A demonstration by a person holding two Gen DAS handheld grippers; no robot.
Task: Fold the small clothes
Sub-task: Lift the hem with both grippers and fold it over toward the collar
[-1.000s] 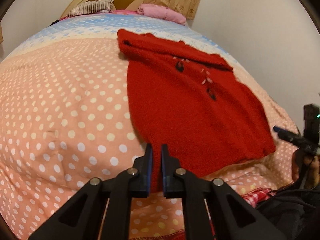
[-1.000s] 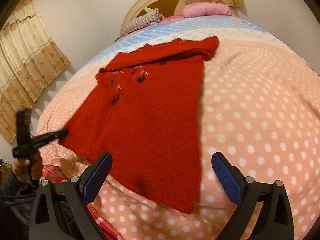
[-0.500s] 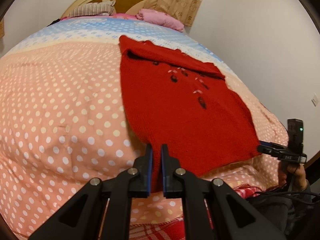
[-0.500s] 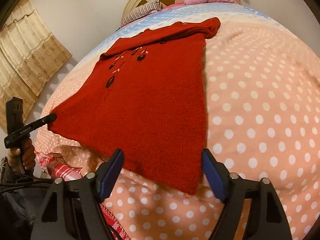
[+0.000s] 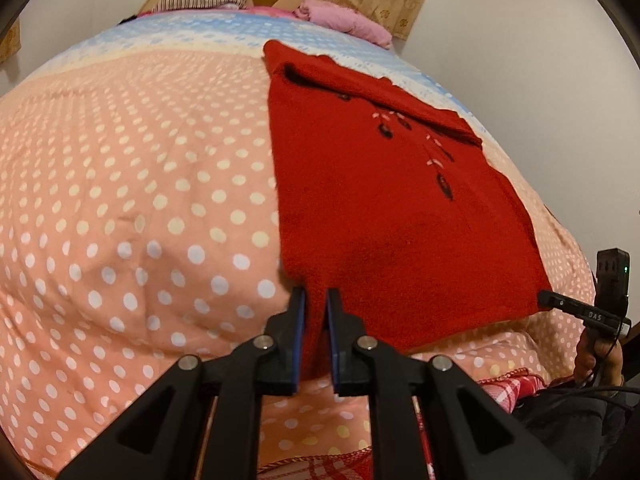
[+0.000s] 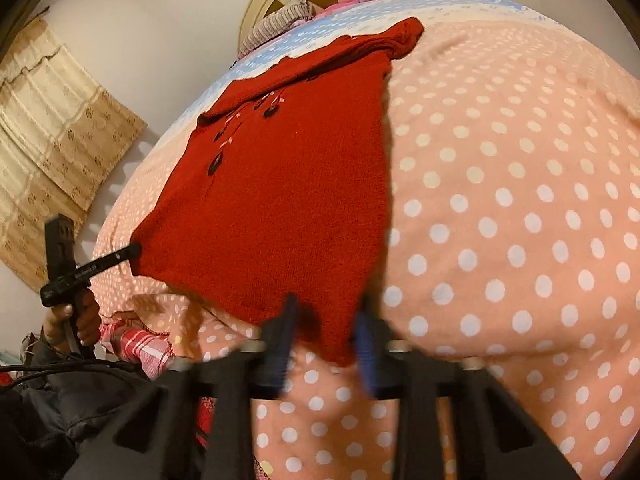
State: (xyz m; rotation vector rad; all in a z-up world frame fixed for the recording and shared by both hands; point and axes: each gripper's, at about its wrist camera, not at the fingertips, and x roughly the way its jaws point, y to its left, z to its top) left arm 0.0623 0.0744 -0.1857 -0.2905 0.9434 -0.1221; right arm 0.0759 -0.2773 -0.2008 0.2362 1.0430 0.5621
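Item 1, left gripper (image 5: 316,308): seen at lower centre of the left wrist view, jaws narrow with a hem corner of the red sweater (image 5: 384,208) pinched between the blue pads; the gap has just widened slightly, with cloth between the pads. Item 2, right gripper (image 6: 326,328): seen at lower centre of the right wrist view, motion-blurred, jaws just drawn in from wide over the other hem corner; red cloth is seen between the pads, but whether they are pressing on it cannot be told from the blur. In the left wrist view, its fingers are seen reaching the sweater's lower right corner, at the right edge of the frame. Item 3, the sweater: laid flat, front up, on the polka-dot bedspread (image 5: 132,184), hem nearest the grippers, collar toward the top of the frame, both sleeves apparently already turned in across the top. Item 4, pink pillow (image 5: 344,24): at the head of the bed, upper frame. Progress is judged early to middle: sleeves in, hem corners taken, the lengthwise fold toward the collar not yet made.
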